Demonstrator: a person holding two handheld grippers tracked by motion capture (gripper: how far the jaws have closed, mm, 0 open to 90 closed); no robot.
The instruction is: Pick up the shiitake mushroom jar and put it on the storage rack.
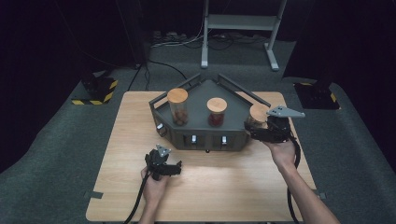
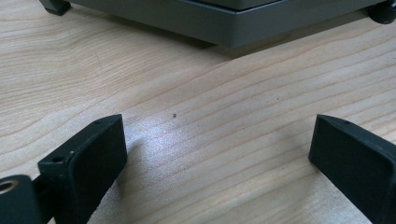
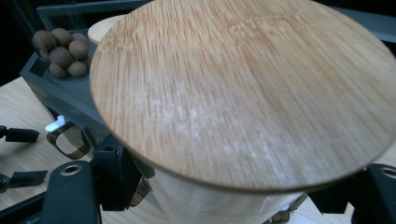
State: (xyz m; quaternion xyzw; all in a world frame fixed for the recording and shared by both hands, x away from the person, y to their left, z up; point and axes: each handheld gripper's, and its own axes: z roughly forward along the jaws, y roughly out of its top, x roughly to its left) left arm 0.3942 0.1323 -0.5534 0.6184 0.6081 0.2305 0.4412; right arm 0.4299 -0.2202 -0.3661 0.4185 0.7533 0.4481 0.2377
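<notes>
A dark grey tray (image 1: pixel 201 136) stands at the back of the wooden table (image 1: pixel 224 191) and carries three jars with bamboo lids. The left jar (image 1: pixel 178 108) holds brown balls (image 3: pixel 63 51), and the middle jar (image 1: pixel 216 112) holds something red. At the tray's right corner my right gripper (image 1: pixel 252 129) is shut on the third jar (image 1: pixel 258 114), whose round lid (image 3: pixel 243 93) looms large above the black jaws of that gripper (image 3: pixel 224 200). My left gripper (image 1: pixel 172 169) rests low over the table in front of the tray, open (image 2: pixel 219 154), with bare wood between its pads.
The tray's front wall (image 2: pixel 224 23) lies just ahead of the left gripper. White clips (image 1: pixel 194 139) sit along the tray's front. Behind the table a white metal stand (image 1: pixel 240 28), floor cables and yellow-black striped bases (image 1: pixel 95 91) stand on grey carpet.
</notes>
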